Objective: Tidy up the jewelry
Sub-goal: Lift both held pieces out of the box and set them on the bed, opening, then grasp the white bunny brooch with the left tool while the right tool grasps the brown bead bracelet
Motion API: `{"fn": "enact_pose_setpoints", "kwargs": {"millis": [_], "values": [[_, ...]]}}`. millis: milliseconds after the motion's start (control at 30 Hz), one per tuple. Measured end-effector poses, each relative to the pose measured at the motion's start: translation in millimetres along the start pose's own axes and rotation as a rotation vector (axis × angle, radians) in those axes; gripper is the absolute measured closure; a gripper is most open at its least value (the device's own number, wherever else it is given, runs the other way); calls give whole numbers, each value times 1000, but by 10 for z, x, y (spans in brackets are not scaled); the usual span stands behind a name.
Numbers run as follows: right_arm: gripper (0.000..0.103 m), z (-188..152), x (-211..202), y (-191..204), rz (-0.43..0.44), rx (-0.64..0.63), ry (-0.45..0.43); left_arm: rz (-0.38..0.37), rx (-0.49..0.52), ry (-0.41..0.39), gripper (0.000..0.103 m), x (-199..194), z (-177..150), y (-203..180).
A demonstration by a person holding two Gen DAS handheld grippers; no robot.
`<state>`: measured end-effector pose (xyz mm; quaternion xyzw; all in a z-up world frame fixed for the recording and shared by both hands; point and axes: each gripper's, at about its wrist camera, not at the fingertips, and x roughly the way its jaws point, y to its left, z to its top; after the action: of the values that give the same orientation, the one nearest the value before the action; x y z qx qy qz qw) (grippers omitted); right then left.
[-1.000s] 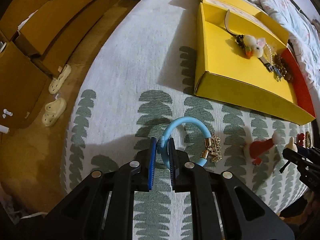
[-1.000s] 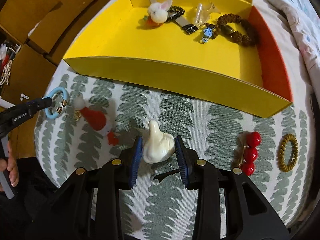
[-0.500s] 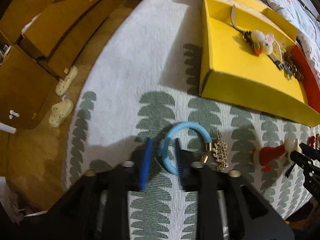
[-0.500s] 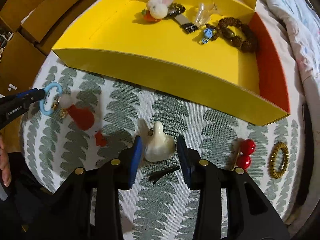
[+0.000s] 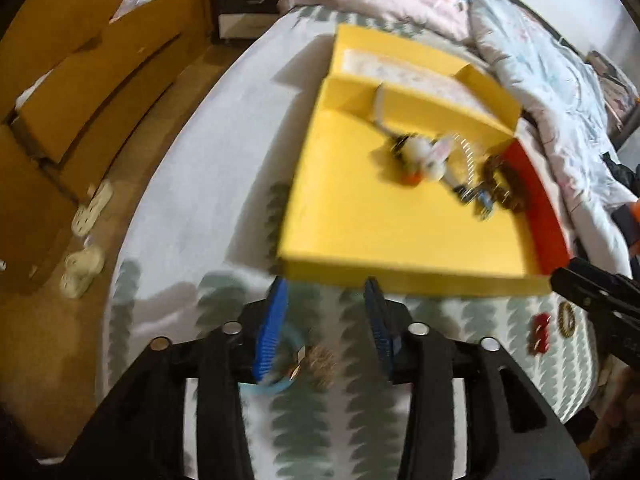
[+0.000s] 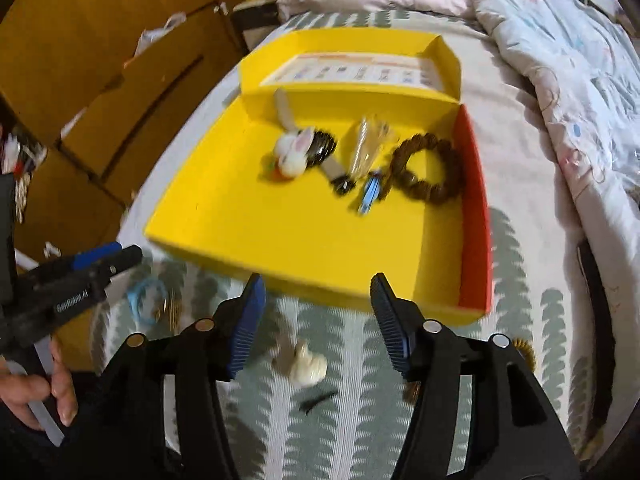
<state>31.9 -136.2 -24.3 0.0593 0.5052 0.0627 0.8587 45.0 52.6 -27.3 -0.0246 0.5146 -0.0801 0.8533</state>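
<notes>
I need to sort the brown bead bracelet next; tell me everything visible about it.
The bracelet is a closed ring of chunky, knobbly dark-brown beads, wood-like in look. It lies flat on the floor of the yellow tray, in the far right corner beside the red wall. A small blue charm sits against its left side. No claw touches it.

Warm, dim indoor light here, and both wrist views are smeared by motion blur, with the plush rabbit (image 5: 426,156) and the blue bracelet (image 5: 280,360) soft and streaky. The yellow tray (image 6: 248,216) glows as the brightest patch, throwing a soft shadow on the bedspread (image 5: 224,184). Fisheye bending curves the edges, and the corners fall to black.
</notes>
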Motion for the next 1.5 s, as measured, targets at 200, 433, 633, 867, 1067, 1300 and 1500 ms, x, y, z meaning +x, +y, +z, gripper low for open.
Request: {"fn": "enact_pose_setpoints", "kwargs": {"millis": [200, 433, 633, 867, 1067, 1300, 1500], "values": [[41, 282, 148, -271, -41, 64, -27, -28, -3, 3, 51, 295, 412, -221], [41, 568, 504, -463, -42, 91, -11, -28, 56, 63, 51, 723, 837, -570], [41, 726, 700, -557, -38, 102, 2, 0, 85, 115, 51, 1126, 1006, -652], [41, 787, 775, -632, -35, 109, 6, -61, 99, 104, 48, 1165, 1169, -763], [41, 792, 813, -731, -43, 123, 15, -62, 109, 109, 41, 1240, 1185, -800], [41, 810, 902, -664, -82, 93, 5, -19, 112, 157, 41, 1506, 1146, -779], [41, 857, 1011, -632, -135, 58, -11, -20, 83, 172, 41, 1520, 1126, -653]]}}
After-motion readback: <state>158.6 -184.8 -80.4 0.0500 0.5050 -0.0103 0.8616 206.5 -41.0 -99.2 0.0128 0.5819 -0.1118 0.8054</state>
